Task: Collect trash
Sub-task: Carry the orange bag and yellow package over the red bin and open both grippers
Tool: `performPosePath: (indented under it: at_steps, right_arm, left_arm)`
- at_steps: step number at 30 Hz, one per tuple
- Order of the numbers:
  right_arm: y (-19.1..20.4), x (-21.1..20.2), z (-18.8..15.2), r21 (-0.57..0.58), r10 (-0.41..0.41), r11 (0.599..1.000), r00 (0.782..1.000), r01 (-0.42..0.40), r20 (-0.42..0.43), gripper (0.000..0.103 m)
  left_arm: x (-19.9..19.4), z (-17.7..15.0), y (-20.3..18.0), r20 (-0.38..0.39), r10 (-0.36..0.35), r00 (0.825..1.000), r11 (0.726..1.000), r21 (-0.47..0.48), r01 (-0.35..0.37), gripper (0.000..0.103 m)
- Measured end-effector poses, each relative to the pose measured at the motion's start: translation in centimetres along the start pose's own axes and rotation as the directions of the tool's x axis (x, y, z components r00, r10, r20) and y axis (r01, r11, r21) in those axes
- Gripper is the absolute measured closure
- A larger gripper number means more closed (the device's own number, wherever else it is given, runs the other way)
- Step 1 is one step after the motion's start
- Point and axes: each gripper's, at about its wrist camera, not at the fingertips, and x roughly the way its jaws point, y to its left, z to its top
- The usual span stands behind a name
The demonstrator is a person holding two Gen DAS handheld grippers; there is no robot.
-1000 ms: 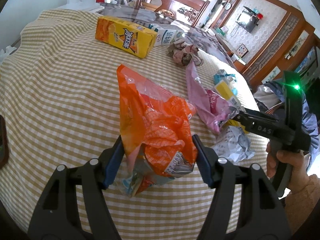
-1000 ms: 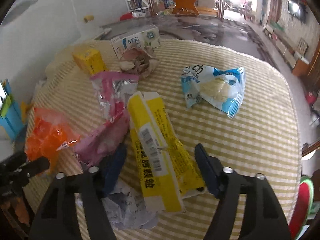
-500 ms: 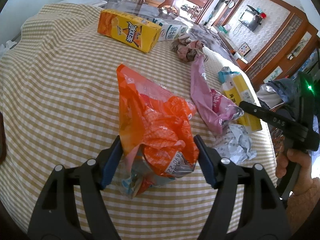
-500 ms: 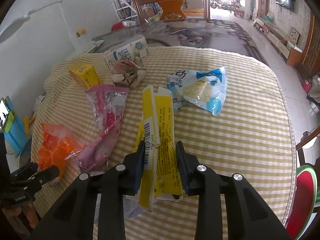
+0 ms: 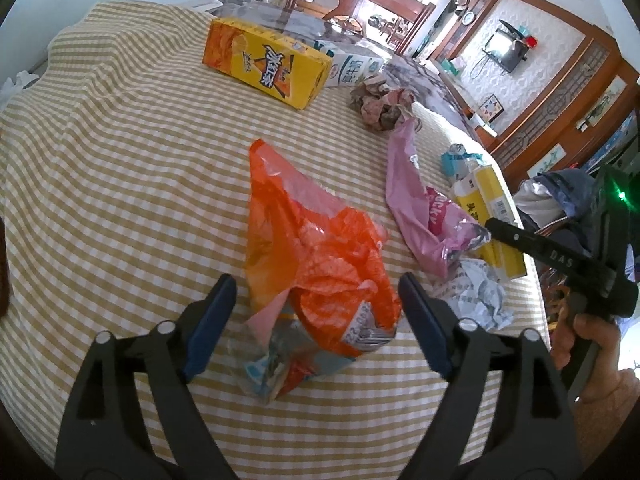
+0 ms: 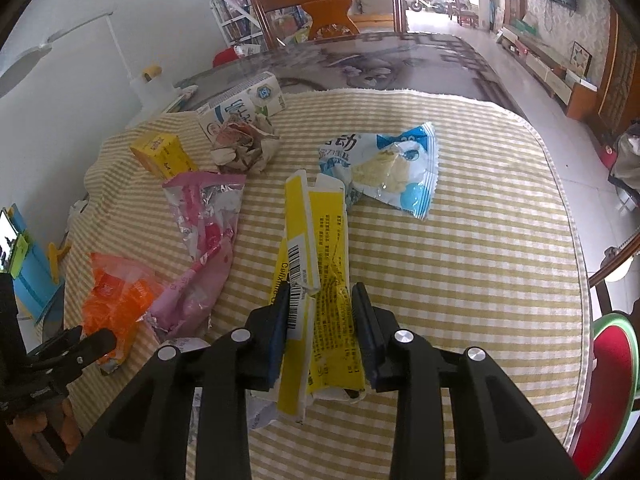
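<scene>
A bench (image 5: 120, 168) covered in a yellow-and-white checked cloth is strewn with trash. The left gripper (image 5: 316, 308) has just been opening its jaws; they now stand wide on either side of a crumpled orange wrapper (image 5: 316, 248) without touching it. The right gripper (image 6: 320, 312) has its jaws closed on a flattened yellow carton (image 6: 320, 264) (barcode facing up), which reaches away from the camera across the cloth. Left of the carton lies a pink foil wrapper (image 6: 204, 248); beyond it, a blue-and-white snack bag (image 6: 392, 168). Farther back sit a crumpled paper ball (image 6: 244, 144), a milk carton (image 6: 244, 108) and a yellow drink box (image 5: 268, 64). A crumpled white paper (image 5: 476, 296) lies just beside the pink wrapper.
</scene>
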Motion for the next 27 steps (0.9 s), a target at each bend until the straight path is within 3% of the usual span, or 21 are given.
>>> performPosePath:
  at_steps: [4, 6, 7, 13, 22, 27]
  right_arm:
    - [-0.1, 0.0, -0.1, 0.007, 0.000, 1.000, 1.000, 0.000, -0.001, 0.072]
    - [-0.1, -0.1, -0.1, 0.008, -0.004, 1.000, 1.000, 0.004, 0.003, 0.072]
    - [-0.2, -0.1, -0.1, 0.008, -0.005, 1.000, 1.000, 0.005, 0.005, 0.072]
    - [-0.4, -1.4, -0.1, 0.024, -0.009, 1.000, 0.999, 0.008, 0.042, 0.072]
    - [-1.7, -9.9, -1.9, 0.086, 0.000, 0.996, 0.974, -0.020, 0.226, 0.072]
    - [-3.7, -12.6, -4.5, 0.143, -0.078, 0.989, 0.965, 0.043, 0.250, 0.072]
  left_arm:
    - [0.4, 0.0, 0.2, -0.014, -0.007, 1.000, 1.000, -0.004, 0.007, 0.020]
    - [0.4, 0.0, 0.1, -0.014, -0.007, 1.000, 1.000, 0.003, 0.007, 0.026]
    - [0.4, 0.0, 0.1, -0.011, -0.006, 1.000, 1.000, 0.006, 0.006, 0.035]
    - [-0.7, 0.2, 0.0, 0.044, 0.010, 0.999, 1.000, 0.017, -0.010, 0.039]
    - [-2.1, 0.5, 0.3, 0.130, 0.053, 0.990, 0.998, 0.015, -0.056, 0.039]
    - [-2.2, 0.1, 0.0, 0.170, 0.109, 0.979, 0.993, 0.035, -0.117, 0.039]
